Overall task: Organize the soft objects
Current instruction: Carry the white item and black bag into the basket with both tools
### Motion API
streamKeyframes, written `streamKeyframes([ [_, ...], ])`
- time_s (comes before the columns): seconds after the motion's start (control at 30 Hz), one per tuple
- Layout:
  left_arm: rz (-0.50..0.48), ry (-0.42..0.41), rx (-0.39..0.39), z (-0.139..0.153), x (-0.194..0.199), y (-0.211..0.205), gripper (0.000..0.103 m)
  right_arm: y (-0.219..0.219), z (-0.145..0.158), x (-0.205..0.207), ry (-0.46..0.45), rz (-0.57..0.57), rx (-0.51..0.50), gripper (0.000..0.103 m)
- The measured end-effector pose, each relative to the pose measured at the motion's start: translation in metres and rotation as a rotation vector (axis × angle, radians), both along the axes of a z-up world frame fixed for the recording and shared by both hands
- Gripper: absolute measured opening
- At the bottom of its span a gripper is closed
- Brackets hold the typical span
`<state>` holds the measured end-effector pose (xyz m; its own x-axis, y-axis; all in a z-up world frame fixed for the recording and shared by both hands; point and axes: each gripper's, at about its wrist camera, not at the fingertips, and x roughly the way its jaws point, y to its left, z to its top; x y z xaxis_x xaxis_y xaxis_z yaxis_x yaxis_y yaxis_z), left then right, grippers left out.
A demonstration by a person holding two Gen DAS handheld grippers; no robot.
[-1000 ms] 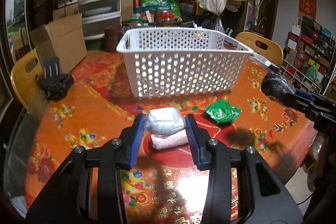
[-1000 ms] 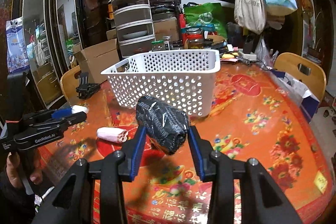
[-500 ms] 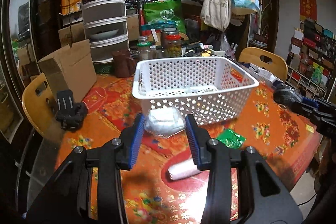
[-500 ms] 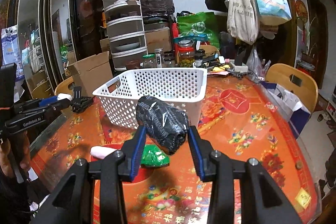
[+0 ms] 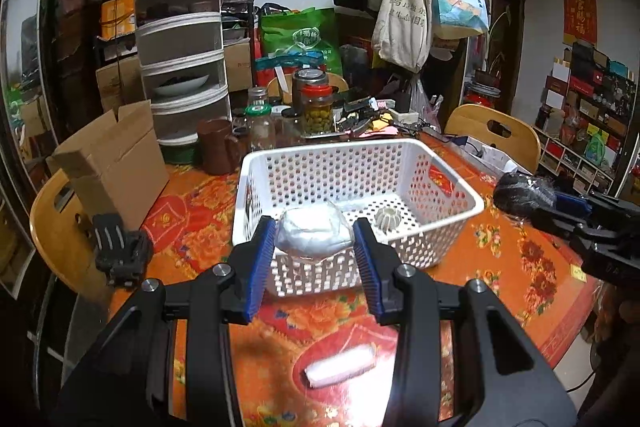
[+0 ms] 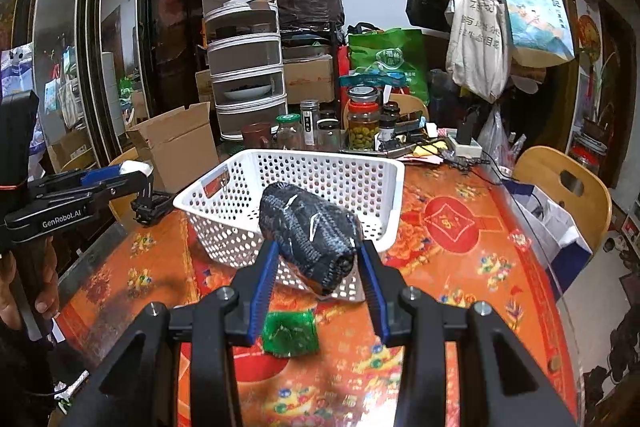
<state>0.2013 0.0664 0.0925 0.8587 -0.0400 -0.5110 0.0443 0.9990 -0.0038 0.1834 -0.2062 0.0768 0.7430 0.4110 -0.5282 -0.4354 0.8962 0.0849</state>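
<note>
My left gripper (image 5: 314,247) is shut on a white wrapped soft bundle (image 5: 312,233), held above the near rim of the white perforated basket (image 5: 452,183). My right gripper (image 6: 318,259) is shut on a dark rolled cloth (image 6: 308,231), held in front of the basket (image 6: 384,171). The right gripper with its dark roll also shows at the right of the left wrist view (image 5: 520,193). A white rolled cloth (image 5: 340,371) lies on the red tablecloth below my left gripper. A green packet (image 6: 290,333) lies on the table below my right gripper.
A small white ridged object (image 5: 387,218) sits inside the basket. Jars (image 5: 318,107), a cardboard box (image 5: 116,155), stacked food covers (image 5: 180,47) and a black holder (image 5: 120,247) crowd the table's far and left sides. Wooden chairs (image 5: 494,131) stand around.
Both grippers rose and moved toward the basket with their loads. The white bundle went from near the tabletop to above the basket's near rim. The white roll stayed on the table.
</note>
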Motion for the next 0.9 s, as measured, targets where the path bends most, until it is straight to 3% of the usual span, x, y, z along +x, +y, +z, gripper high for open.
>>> streamKeyframes([
  [0.2,0.007,0.027,0.015,0.019,0.041,-0.009,0.037,0.014,0.014,0.028,0.021,0.009,-0.022,0.040],
  [0.47,0.020,0.092,0.019,0.018,0.094,-0.015,0.037,0.043,0.017,0.062,0.057,0.015,-0.084,0.040],
  [0.67,0.041,0.165,0.021,0.002,0.139,-0.018,0.037,0.058,0.007,0.097,0.128,0.017,-0.105,0.040],
  [0.9,0.064,0.316,0.019,-0.047,0.192,-0.017,0.038,0.075,-0.028,0.149,0.260,0.000,-0.158,0.040],
])
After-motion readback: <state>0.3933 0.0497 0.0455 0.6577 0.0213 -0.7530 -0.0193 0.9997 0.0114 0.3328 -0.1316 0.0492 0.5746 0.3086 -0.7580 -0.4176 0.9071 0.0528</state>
